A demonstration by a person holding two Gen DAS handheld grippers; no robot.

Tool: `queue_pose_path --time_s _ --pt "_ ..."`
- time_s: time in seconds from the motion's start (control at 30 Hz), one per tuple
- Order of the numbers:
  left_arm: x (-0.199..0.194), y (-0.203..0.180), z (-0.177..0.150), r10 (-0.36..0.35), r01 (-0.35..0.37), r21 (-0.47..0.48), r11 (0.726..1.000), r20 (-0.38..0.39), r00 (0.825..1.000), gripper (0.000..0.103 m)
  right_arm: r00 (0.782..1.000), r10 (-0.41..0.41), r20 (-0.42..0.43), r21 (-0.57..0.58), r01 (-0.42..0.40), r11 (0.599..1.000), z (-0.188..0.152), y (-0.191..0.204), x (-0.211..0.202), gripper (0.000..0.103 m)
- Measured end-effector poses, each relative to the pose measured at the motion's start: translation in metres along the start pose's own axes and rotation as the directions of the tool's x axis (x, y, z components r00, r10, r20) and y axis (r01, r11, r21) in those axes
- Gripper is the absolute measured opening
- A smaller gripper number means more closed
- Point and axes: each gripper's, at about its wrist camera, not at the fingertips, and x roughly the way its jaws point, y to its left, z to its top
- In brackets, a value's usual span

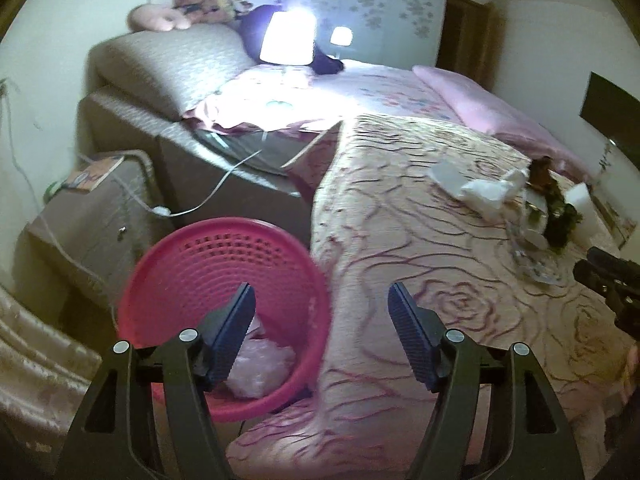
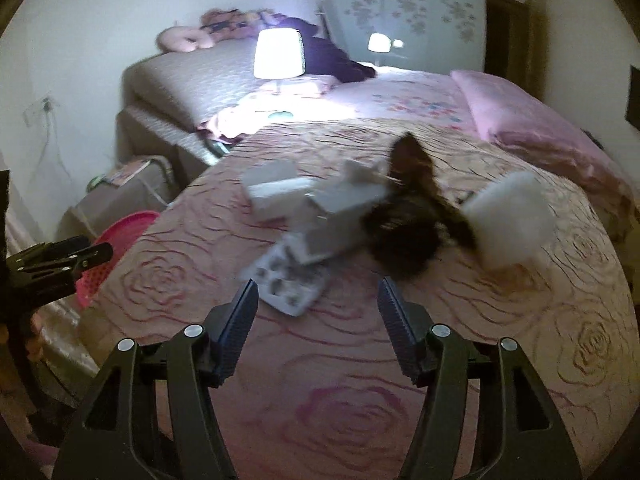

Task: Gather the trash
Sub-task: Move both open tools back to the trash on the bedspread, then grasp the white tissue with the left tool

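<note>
A: Nearest first?
B: Left tool (image 1: 322, 304), pads apart, nothing btwn. Hangs over edge of bed (image 1: 400, 240), partly above pink basket (image 1: 224, 264) on floor beside bed. Crumpled clear plastic (image 1: 260, 368) already inside basket.
A: Other one?
B: Right tool (image 2: 318, 300), pads apart too, nothing held. Points at bedspread w/ rose pattern, just short of trash pile.
A: Trash where?
B: Middle of bed. Clear plastic tray (image 2: 288, 284) closest to right tool, then white boxes (image 2: 280, 192), dark dried leafy bunch (image 2: 408, 216), white blurry lump (image 2: 516, 216) on its right. All blurry, can't tell more.
A: Farther back?
B: Pink pillow (image 2: 536, 128) at right, lit lamp (image 2: 278, 54) near headboard, plush toys (image 2: 188, 38) on top, wardrobe w/ flower print (image 2: 408, 12) at back.
</note>
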Motion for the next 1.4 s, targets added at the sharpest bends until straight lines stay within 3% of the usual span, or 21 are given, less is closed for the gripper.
queue_pose_path --time_s 0.3,0.6,0.77,0.97,1.03,1.1,1.23,1.3,1.4 --pt "0.009 -0.051 0.029 -0.103 0.100 0.121 0.988 0.018 0.995 0.066 1.000 -0.022 0.018 0.074 0.020 0.997 -0.004 -0.029 -0.006 0.060" --pt "0.037 -0.103 0.057 -0.209 0.210 0.244 0.947 -0.030 0.977 0.066 0.999 -0.033 0.014 0.121 0.031 0.992 -0.009 -0.047 -0.008 0.060" --pt "0.062 -0.123 0.064 -0.207 0.216 0.308 0.927 -0.062 0.976 0.066 0.999 -0.036 0.014 0.139 0.034 0.990 -0.012 -0.055 -0.010 0.060" --pt "0.089 -0.129 0.071 -0.217 0.242 0.303 0.922 -0.112 0.970 0.066 0.999 -0.041 0.009 0.157 0.039 0.987 -0.013 -0.062 -0.009 0.060" --pt "0.093 -0.130 0.072 -0.224 0.252 0.309 0.917 -0.123 0.967 0.060 0.999 -0.041 0.004 0.163 0.040 0.986 -0.013 -0.064 -0.007 0.060" --pt "0.098 -0.132 0.072 -0.235 0.268 0.306 0.914 -0.142 0.962 0.045 0.999 -0.040 0.000 0.168 0.039 0.985 -0.014 -0.065 -0.006 0.060" --pt "0.101 -0.132 0.071 -0.251 0.287 0.297 0.911 -0.152 0.956 0.027 0.999 -0.034 -0.004 0.164 0.034 0.986 -0.014 -0.064 -0.003 0.060" --pt "0.100 -0.131 0.070 -0.274 0.310 0.285 0.907 -0.158 0.949 0.013 0.999 -0.034 -0.002 0.160 0.033 0.987 -0.014 -0.063 -0.004 0.060" --pt "0.091 -0.130 0.067 -0.274 0.305 0.291 0.907 -0.143 0.951 0.010 0.999 -0.035 -0.001 0.159 0.034 0.987 -0.015 -0.061 -0.005 0.060"
